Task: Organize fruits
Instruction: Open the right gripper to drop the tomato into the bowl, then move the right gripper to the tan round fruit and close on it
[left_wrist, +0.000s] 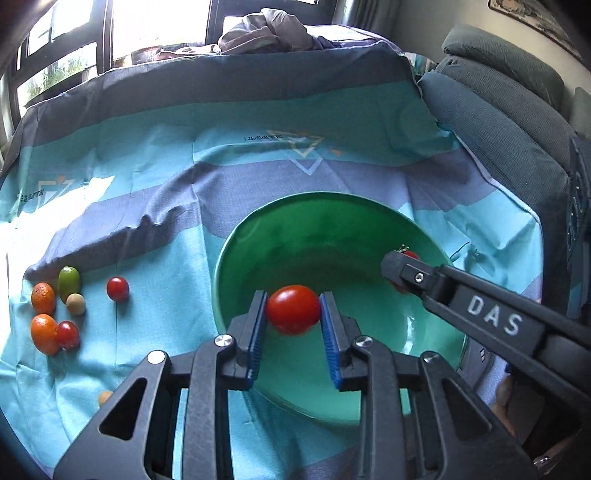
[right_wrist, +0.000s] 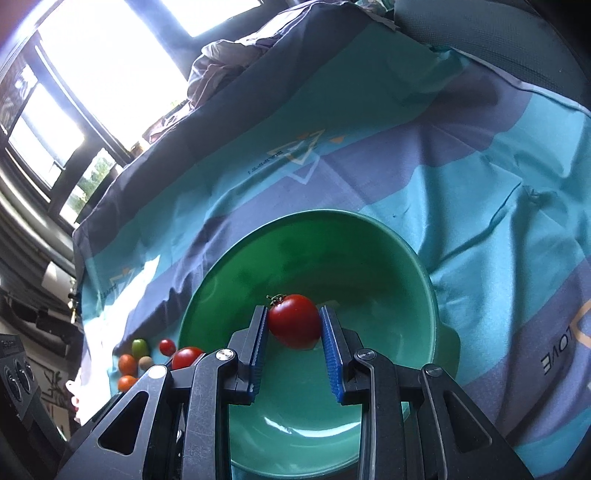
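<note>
My left gripper (left_wrist: 293, 297) is shut on a red cherry tomato (left_wrist: 293, 312) and holds it over the near part of a green bowl (left_wrist: 332, 229). From the right, my right gripper (left_wrist: 400, 269) reaches over the bowl's right rim, with a second red tomato (left_wrist: 410, 254) partly hidden behind its tip. In the right wrist view, my right gripper (right_wrist: 294, 312) is shut on that stemmed tomato (right_wrist: 295, 325) above the bowl (right_wrist: 314, 251). The left gripper's tomato (right_wrist: 186, 357) shows at the lower left. Nothing lies in the visible part of the bowl.
Loose fruits lie on the teal and purple cloth (left_wrist: 166, 206) left of the bowl: a green one (left_wrist: 69, 283), two orange ones (left_wrist: 43, 298) (left_wrist: 45, 333), a beige ball (left_wrist: 76, 304) and two red tomatoes (left_wrist: 118, 289) (left_wrist: 68, 335). Grey cushions (left_wrist: 498, 122) border the right.
</note>
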